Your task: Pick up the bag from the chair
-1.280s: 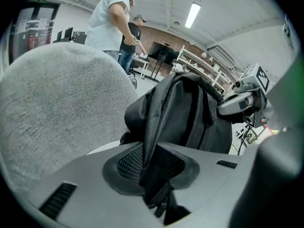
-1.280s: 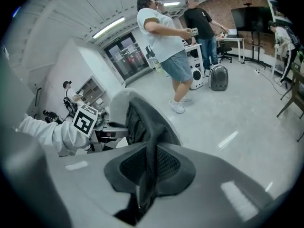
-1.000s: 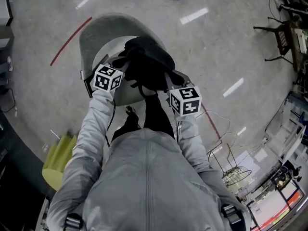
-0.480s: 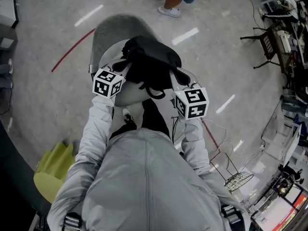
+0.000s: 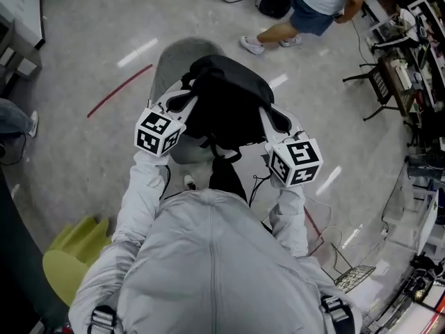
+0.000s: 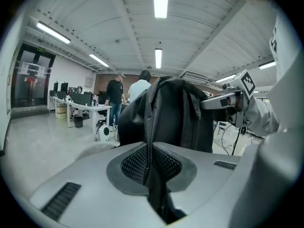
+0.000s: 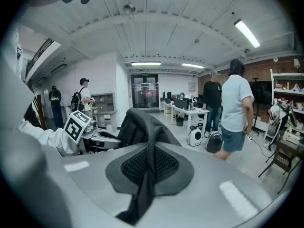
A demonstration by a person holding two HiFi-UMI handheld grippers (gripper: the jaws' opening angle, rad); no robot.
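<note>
A black backpack (image 5: pixel 226 103) hangs between my two grippers, lifted above the grey chair (image 5: pixel 182 65). My left gripper (image 5: pixel 186 101) is shut on the bag's left strap, which runs pinched between its jaws as black strap (image 6: pixel 153 141) in the left gripper view. My right gripper (image 5: pixel 268 120) is shut on the other strap (image 7: pixel 148 167), seen caught in its jaws in the right gripper view. The bag's body (image 6: pixel 173 113) rises in front of the left gripper, and its top (image 7: pixel 142 125) shows beyond the right one. Most of the chair seat is hidden under the bag.
A person in a white top and shorts (image 5: pixel 316 5) stands just behind the chair, also the person (image 7: pixel 235 110) in the right gripper view. A yellow-green object (image 5: pixel 69 259) lies at lower left. Red floor tape (image 5: pixel 118 90), cables and a wire basket (image 5: pixel 354 277) are at right. Desks (image 6: pixel 80 110) stand far off.
Both grippers have risen with the bag, which now hangs clear above the chair seat. A person has walked into view behind the chair.
</note>
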